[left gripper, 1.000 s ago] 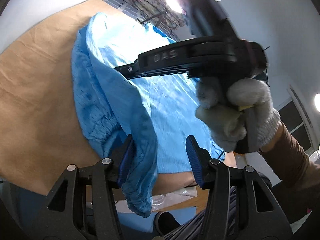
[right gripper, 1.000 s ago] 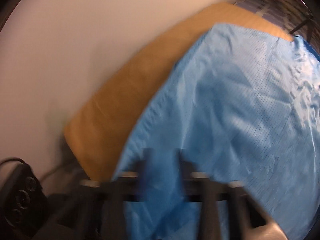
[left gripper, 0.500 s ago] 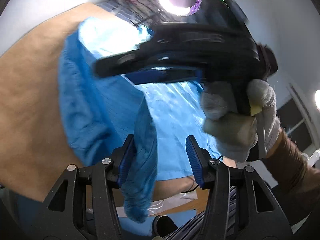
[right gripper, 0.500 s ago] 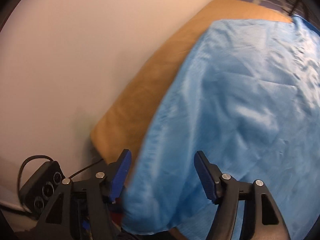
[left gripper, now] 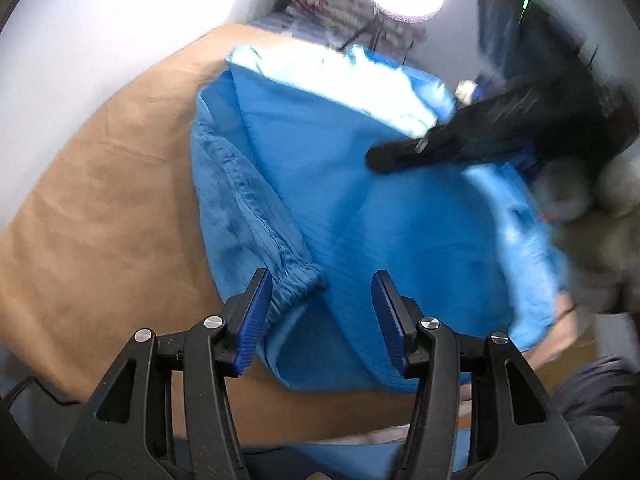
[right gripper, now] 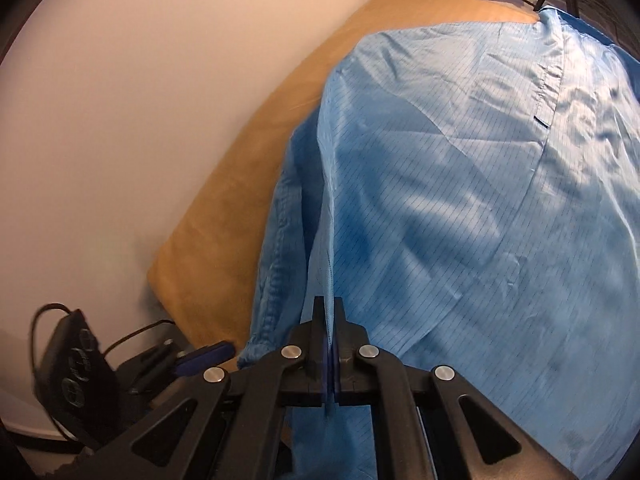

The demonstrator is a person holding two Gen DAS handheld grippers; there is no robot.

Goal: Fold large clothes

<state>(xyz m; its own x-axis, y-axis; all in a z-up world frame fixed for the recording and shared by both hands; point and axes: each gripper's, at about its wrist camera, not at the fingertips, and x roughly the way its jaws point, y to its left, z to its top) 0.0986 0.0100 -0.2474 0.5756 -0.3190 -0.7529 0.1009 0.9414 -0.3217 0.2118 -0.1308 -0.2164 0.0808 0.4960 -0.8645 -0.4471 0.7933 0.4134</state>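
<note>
Since the earlier frame the right gripper [right gripper: 328,344] has just closed its jaws on a fold of the blue garment [right gripper: 460,200], which a half second ago hung loose between them. Left of that fold, the left gripper [left gripper: 322,316] points steeply down over the garment, jaws half apart, pressing nothing; the elastic cuff [left gripper: 294,290] lies just beside its left pad. Thin, shiny and grid-lined, the garment lies spread on the tan sheet [left gripper: 100,208], one sleeve folded along its left edge. Only the left view shows the gloved hand [left gripper: 592,216], blurred, at the garment's right. Only the right view shows a black controller [right gripper: 76,372] left of the sheet.
</note>
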